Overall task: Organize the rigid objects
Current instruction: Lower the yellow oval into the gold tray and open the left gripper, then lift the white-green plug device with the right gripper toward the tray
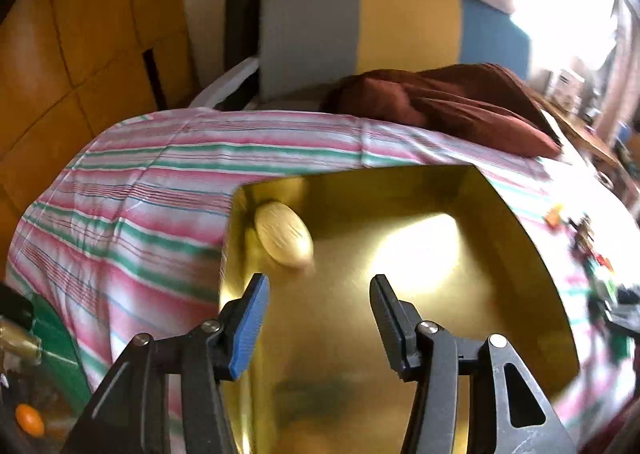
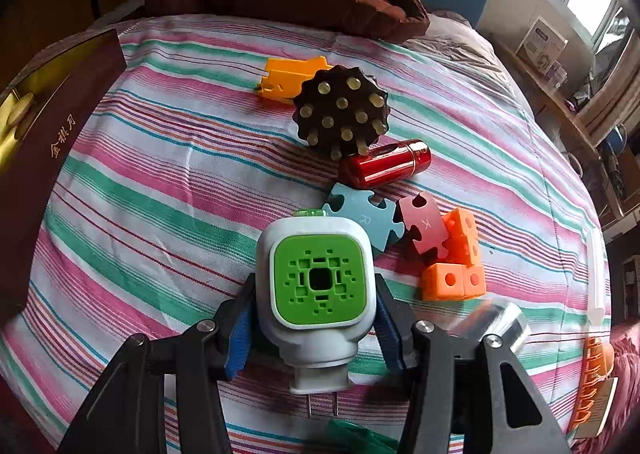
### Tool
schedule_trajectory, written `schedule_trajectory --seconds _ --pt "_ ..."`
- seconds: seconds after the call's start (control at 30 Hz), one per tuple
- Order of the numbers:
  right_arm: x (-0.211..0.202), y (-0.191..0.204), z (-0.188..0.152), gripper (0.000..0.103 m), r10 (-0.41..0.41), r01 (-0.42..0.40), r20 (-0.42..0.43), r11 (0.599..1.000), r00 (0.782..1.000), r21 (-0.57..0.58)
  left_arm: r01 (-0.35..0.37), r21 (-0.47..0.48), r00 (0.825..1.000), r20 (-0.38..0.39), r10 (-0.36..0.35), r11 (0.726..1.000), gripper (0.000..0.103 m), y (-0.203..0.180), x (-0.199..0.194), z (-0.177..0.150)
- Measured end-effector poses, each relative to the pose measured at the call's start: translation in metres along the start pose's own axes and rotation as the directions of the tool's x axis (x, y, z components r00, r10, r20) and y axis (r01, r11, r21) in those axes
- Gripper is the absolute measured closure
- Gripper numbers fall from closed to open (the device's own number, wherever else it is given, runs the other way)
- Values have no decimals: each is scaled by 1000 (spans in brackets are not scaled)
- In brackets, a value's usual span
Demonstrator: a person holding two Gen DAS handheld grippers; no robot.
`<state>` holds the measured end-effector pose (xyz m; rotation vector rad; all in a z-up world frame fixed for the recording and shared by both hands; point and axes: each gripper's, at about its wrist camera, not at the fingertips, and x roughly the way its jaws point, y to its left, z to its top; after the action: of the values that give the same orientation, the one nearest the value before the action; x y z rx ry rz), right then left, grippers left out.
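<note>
My left gripper (image 1: 318, 286) is open and empty, hovering over a gold-lined box (image 1: 500, 254) on the striped bed. A pale oval wooden piece (image 1: 284, 234) lies in the box's far left corner. My right gripper (image 2: 316, 294) is shut on a white plug-in device with a green face (image 2: 318, 278), held just above the bedspread. Beyond it lie a dark studded massage brush (image 2: 342, 110), a red cylinder (image 2: 386, 164), an orange plastic piece (image 2: 288, 76), blue (image 2: 360, 214) and pink (image 2: 424, 226) puzzle pieces and orange cubes (image 2: 456, 262). The box (image 2: 60, 102) shows at the left.
A brown pillow (image 1: 440, 102) lies at the bed's head against a grey, yellow and blue headboard (image 1: 360, 26). A silver cylinder (image 2: 500, 322) and an orange comb-like item (image 2: 592, 382) lie at the right. Shelves with clutter (image 2: 560, 54) stand beyond the bed's right edge.
</note>
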<state>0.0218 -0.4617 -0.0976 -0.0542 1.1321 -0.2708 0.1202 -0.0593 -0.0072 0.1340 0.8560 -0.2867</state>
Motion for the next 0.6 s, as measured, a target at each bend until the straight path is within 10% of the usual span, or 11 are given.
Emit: schedule_trajectory --seconds 0.6 --pt "-9 21 -8 50 -86 89 53 995 995 -46 -71 -68 997 -1 71 995 49 9 -59 -93"
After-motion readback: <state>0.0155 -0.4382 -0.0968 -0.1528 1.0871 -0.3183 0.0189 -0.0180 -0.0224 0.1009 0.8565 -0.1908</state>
